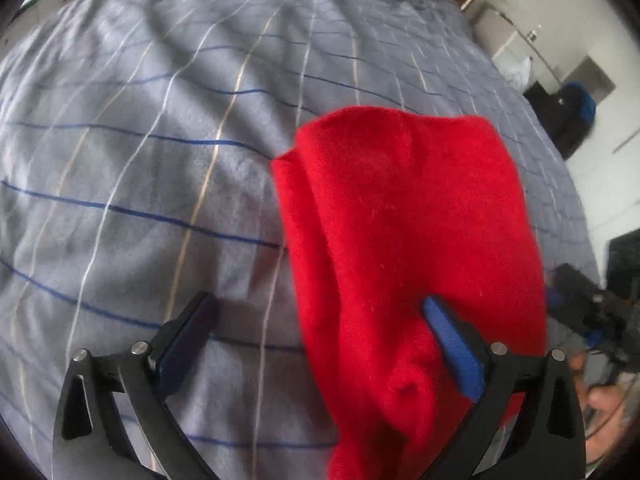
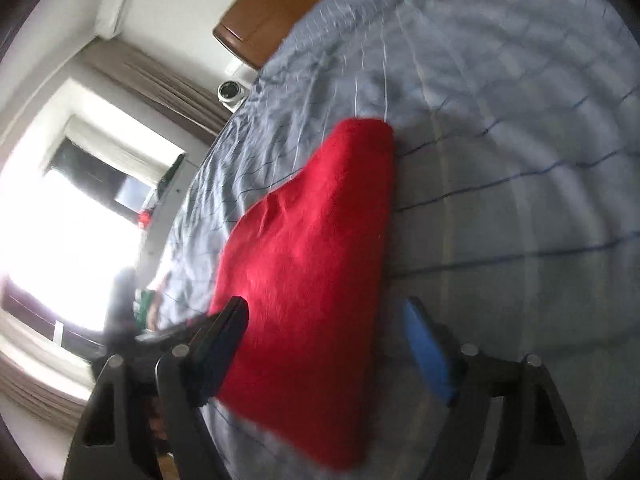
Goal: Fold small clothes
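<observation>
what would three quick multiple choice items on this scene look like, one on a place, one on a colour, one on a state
1. Where does the red cloth lie?
A. on the striped bedspread
B. on a wooden floor
C. in a basket

2. What colour are the pads on the tool fingers?
A. yellow
B. blue
C. white

3. How does the right tool stand?
A. clamped shut on a sock
B. shut with nothing in it
C. open, fingers either side of the cloth

Answers:
1 A, grey bedding with thin blue and white lines shows all round the cloth.
2 B, the inner face of the finger is bright blue.
3 C, a wide gap separates the fingers and the right pad stands clear of the cloth.
</observation>
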`<action>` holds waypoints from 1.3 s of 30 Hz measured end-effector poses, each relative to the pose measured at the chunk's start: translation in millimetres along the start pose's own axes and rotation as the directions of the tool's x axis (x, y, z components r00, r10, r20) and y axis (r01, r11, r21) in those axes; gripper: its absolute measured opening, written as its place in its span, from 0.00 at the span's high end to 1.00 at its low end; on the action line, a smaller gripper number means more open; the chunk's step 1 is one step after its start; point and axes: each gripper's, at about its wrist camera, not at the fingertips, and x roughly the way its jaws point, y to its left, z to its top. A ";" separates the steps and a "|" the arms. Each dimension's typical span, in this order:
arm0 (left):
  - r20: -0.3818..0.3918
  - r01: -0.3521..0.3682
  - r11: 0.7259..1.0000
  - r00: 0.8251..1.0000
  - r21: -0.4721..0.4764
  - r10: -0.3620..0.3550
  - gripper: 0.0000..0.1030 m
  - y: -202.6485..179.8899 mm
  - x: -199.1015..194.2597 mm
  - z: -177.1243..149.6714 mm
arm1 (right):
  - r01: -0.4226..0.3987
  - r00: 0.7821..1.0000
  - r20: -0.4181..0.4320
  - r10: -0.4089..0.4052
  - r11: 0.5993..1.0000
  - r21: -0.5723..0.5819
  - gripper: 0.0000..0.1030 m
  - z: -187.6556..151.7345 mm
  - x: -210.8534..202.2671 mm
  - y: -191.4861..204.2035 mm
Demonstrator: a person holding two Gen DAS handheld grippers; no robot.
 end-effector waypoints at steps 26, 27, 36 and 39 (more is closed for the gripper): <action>0.108 -0.068 0.983 0.993 0.172 0.050 0.49 -66.2 -50.1 -56.9 | 0.374 0.927 0.159 -0.339 0.842 -0.388 0.39 -15.9 -35.6 62.7; 0.119 -0.091 0.978 0.990 0.187 0.070 0.44 -64.2 -52.4 -74.4 | 0.412 0.911 0.149 -0.385 0.832 -0.372 0.28 -24.2 -40.9 49.1; 0.519 -0.442 0.865 0.811 0.238 0.271 0.00 -116.1 -159.8 -172.2 | 0.559 0.827 0.273 -0.492 0.767 -0.313 0.10 -133.9 -155.1 27.2; 0.607 -0.481 0.860 0.738 0.169 0.294 0.00 -134.2 -199.0 -183.5 | 0.596 0.778 0.454 -0.435 0.739 -0.314 0.10 -162.7 -203.0 72.8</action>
